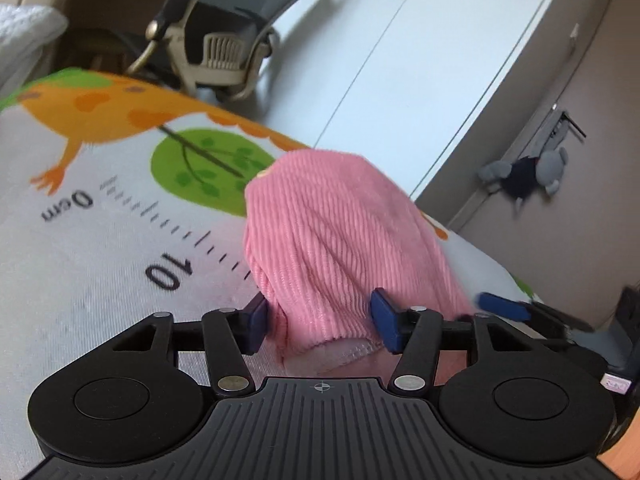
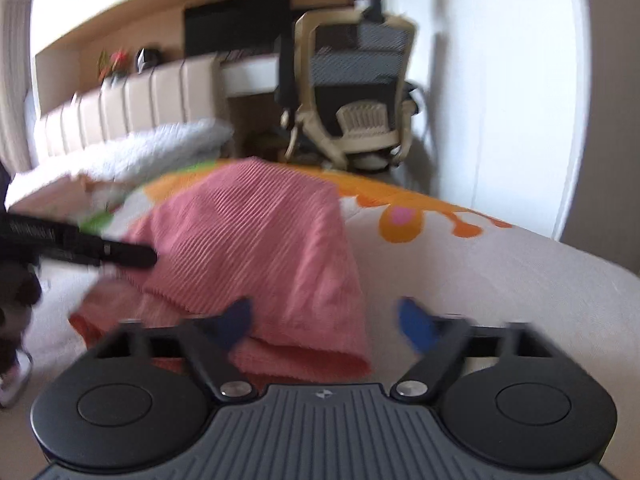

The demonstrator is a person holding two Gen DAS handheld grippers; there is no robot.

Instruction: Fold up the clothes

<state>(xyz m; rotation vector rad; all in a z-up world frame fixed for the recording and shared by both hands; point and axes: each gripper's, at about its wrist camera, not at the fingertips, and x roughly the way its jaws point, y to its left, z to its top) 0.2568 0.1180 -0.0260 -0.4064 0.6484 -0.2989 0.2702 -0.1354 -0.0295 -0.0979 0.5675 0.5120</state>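
Note:
A pink ribbed garment (image 1: 328,240) rises in a hump on the printed bed cover (image 1: 100,280). My left gripper (image 1: 320,322) has both blue fingers pressed against a bunch of its near hem, which is lifted off the cover. In the right wrist view the same garment (image 2: 260,240) tents up, with a folded edge lying flat near the camera. There the left gripper (image 2: 120,256) shows as a black bar at the garment's left side. My right gripper (image 2: 326,324) stands wide open over the folded edge, and only its left finger overlaps the fabric. One right fingertip (image 1: 502,306) shows beside the garment.
A beige office chair (image 2: 360,100) and a desk stand past the bed's far edge. A white pillow (image 2: 152,152) lies by the headboard (image 2: 132,100). White wardrobe doors (image 1: 400,60) and a hanging plush toy (image 1: 528,176) are to the right. The bed cover (image 2: 500,280) right of the garment is bare.

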